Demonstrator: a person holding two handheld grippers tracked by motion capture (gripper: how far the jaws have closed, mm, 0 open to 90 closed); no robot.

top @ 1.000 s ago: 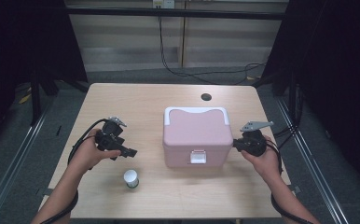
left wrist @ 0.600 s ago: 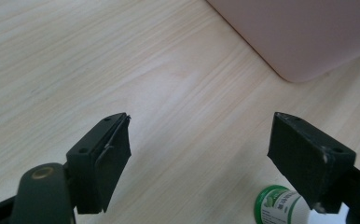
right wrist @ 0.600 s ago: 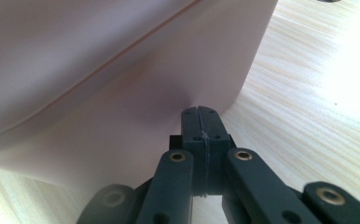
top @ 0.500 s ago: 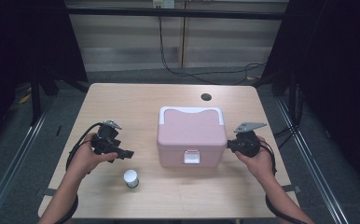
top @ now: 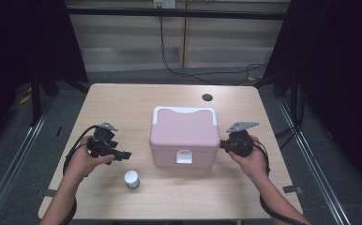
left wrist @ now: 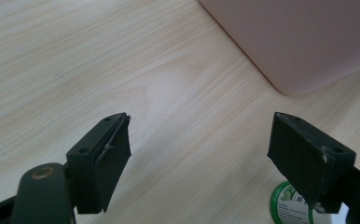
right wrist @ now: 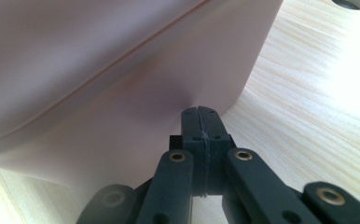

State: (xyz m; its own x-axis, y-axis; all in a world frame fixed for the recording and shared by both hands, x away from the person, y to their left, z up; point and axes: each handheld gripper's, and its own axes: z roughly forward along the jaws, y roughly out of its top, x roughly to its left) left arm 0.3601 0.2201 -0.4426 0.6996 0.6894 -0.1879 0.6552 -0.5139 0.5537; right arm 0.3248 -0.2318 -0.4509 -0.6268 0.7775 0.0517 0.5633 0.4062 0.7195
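Observation:
A pink cooler box [top: 184, 136] with a white handle and a white front latch stands shut in the middle of the table [top: 123, 101]. My right gripper [top: 222, 144] is shut with nothing between its jaws, and its tip presses against the box's right side [right wrist: 136, 121]. My left gripper [top: 125, 155] is open, left of the box and above bare wood. A small white jar [top: 131, 179] with a green-printed label [left wrist: 292, 207] stands just in front of it. The pink box's corner [left wrist: 304, 42] shows beyond the open jaws.
A dark round hole [top: 207, 97] sits in the tabletop behind the box. Black cables [top: 71, 152] trail from both grippers. Dark frame posts and a metal rail [top: 15, 164] flank the table.
The pink box has slid left and toward me, pushed by my shut right gripper. My left gripper has moved down and toward me, closer to the jar.

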